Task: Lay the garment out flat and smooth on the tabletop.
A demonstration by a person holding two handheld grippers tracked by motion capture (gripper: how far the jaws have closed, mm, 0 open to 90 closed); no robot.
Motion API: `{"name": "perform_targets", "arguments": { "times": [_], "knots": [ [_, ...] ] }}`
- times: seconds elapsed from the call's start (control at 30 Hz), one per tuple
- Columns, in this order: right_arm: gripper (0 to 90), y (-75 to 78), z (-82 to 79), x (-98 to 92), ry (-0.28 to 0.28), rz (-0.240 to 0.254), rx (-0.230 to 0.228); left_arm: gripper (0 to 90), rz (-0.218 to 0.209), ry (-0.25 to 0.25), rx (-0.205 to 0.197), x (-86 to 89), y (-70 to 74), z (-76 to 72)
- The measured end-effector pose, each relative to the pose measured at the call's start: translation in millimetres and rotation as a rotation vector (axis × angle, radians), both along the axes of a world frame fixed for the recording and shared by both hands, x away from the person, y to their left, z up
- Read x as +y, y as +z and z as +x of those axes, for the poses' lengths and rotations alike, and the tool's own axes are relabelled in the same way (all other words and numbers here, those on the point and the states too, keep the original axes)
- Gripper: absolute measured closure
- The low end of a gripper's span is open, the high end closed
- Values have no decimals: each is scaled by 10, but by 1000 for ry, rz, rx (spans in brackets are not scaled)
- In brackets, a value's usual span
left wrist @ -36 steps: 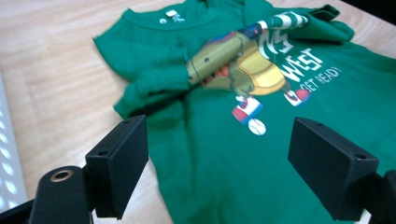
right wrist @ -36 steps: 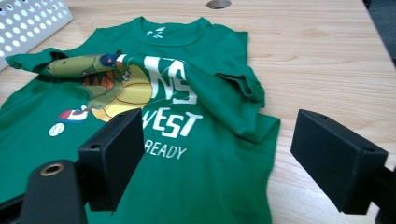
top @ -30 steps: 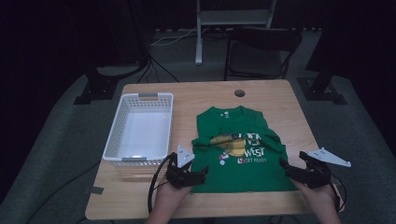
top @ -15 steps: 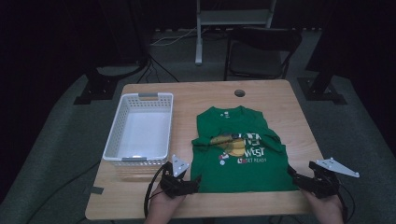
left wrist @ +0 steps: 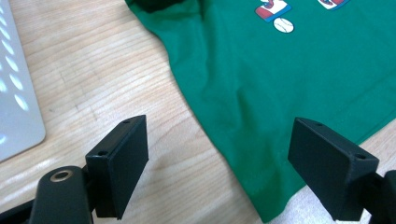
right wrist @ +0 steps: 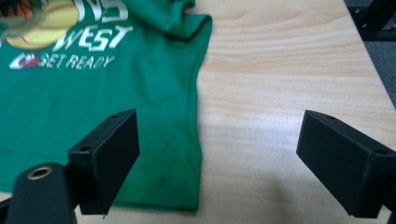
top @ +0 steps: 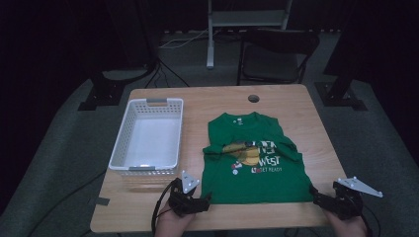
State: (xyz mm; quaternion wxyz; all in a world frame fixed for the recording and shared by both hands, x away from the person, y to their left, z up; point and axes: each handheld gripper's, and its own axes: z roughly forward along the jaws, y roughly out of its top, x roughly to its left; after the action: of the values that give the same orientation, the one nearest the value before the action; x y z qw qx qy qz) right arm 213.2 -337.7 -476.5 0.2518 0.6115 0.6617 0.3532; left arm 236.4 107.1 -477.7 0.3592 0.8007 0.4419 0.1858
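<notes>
Both claws spread wide: left claw [left wrist: 217, 172] straddles the green T-shirt [top: 254, 163]'s bottom-left hem corner, right claw [right wrist: 217, 163] straddles the bottom-right corner, on the bench [top: 291, 106].

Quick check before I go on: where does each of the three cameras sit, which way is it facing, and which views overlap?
High view: above the person's side, looking forward and down on the wooden table, white basket and green T-shirt; both hands, left gripper and right gripper at the bottom.
Left gripper view: on the left gripper, open jaws astride the shirt's bottom left corner.
Right gripper view: on the right gripper, open jaws astride the bottom right corner.
Shared: the T-shirt and table appear in all three.
</notes>
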Motion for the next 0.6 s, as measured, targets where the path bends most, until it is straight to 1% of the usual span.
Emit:
{"name": "perform_targets", "arguments": {
  "times": [0.03, 0.1, 0.13, 0.2, 0.23, 0.27, 0.33, 0.4, 0.47, 0.6],
  "knots": [
    [136, -12, -5, 3, 1, -8, 5, 212, 1, 3, -1, -1, -7, -5],
    [191, -35, -14, 14, 2, -21, 23, 213, 7, 1, 7, 1, -14, -8],
    [216, -45, -17, 23, 2, -27, 30, 219, 0, -1, 9, 3, -18, -10],
    [277, -59, -28, 38, 3, -36, 30, 367, -1, -3, 7, 4, -20, -16],
    [309, -67, -33, 44, 6, -33, 34, 369, 2, -7, 11, -3, -24, -16],
    [317, -75, -36, 52, 14, -35, 37, 376, 7, -8, 11, -8, -27, -18],
    [337, -93, -39, 76, 28, -55, 36, 413, 8, -11, 13, -12, -31, -22],
    [364, -108, -41, 99, 38, -74, 28, 426, 13, -7, 13, -17, -39, -25],
    [388, -125, -43, 112, 40, -74, 28, 448, 9, 0, 16, -20, -48, -29],
    [481, -145, -67, 140, 42, -79, 18, 483, 22, 12, 12, -58, -44, -54]
  ]
}}
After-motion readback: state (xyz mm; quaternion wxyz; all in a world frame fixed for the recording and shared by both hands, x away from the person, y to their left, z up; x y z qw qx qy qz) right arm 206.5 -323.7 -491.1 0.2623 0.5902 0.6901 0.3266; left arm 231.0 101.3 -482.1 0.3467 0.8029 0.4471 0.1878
